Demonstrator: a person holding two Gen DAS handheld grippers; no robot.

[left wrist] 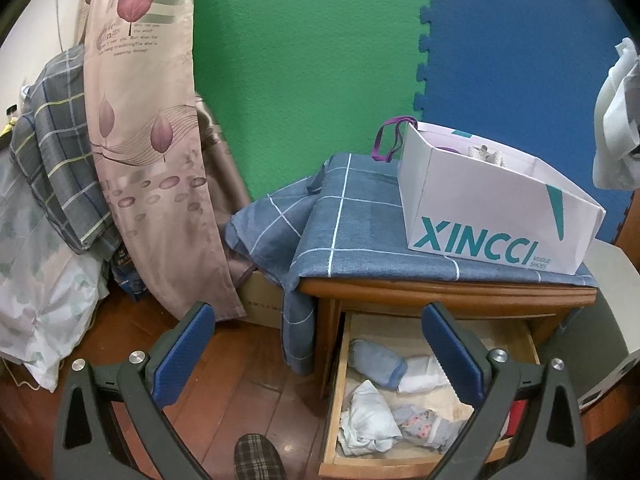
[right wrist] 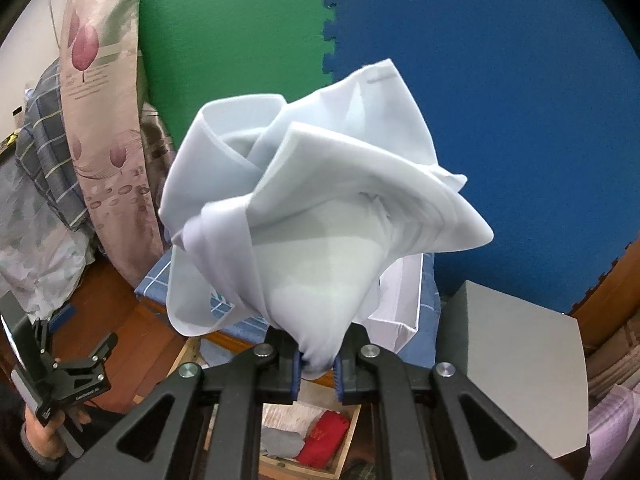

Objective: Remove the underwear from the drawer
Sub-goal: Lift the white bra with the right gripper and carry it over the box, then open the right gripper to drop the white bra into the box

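Note:
My right gripper (right wrist: 317, 368) is shut on a pale blue-white piece of underwear (right wrist: 316, 208) and holds it up high, above the nightstand; it also shows at the right edge of the left wrist view (left wrist: 616, 128). My left gripper (left wrist: 320, 344) is open and empty, over the floor and the left side of the open wooden drawer (left wrist: 334, 392). In the drawer lie a blue folded piece (left wrist: 376, 362), a white piece (left wrist: 424, 372), a crumpled white piece (left wrist: 368, 420) and a floral piece (left wrist: 420, 424). The right wrist view shows a red piece (right wrist: 324, 438) and a grey piece (right wrist: 280, 442).
A white XINCCI paper bag (left wrist: 492, 208) stands on the nightstand's blue checked cloth (left wrist: 352, 216). A curtain (left wrist: 148, 140) and bedding (left wrist: 48, 200) are at left. A cardboard box (left wrist: 260, 304) sits on the wooden floor (left wrist: 248, 380). A grey-white cabinet (right wrist: 516, 364) is at right.

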